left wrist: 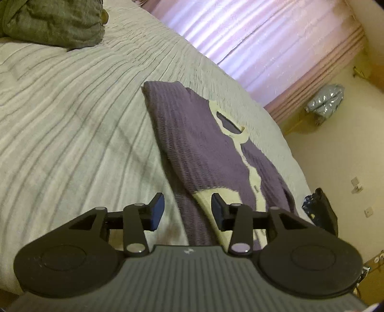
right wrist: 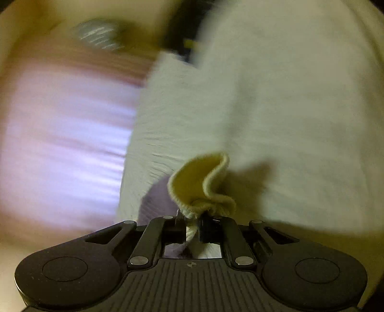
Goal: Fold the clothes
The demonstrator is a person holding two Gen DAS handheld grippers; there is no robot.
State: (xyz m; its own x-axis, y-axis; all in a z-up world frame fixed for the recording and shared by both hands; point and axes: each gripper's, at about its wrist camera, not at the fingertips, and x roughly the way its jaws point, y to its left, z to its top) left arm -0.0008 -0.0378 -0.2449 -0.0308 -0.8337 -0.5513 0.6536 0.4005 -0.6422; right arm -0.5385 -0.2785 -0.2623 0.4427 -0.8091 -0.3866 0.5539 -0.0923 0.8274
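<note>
The purple cardigan point(left wrist: 204, 148) with cream trim lay lengthwise on the pale ribbed bedspread point(left wrist: 72, 120), running toward one o'clock. The left gripper point(left wrist: 187, 211) hung above its near end, jaws apart and empty. The right gripper point(right wrist: 193, 219) was clamped on a cream edge point(right wrist: 201, 177) of the cardigan. A grey bundle point(left wrist: 50, 21) sat at eleven o'clock; pink curtains point(left wrist: 264, 40) hung at one o'clock.

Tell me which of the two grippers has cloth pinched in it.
The right gripper: its jaws are shut on the sweater's cream-yellow trim. The left gripper stands open over the purple sweater, pads apart and pinching nothing.
</note>
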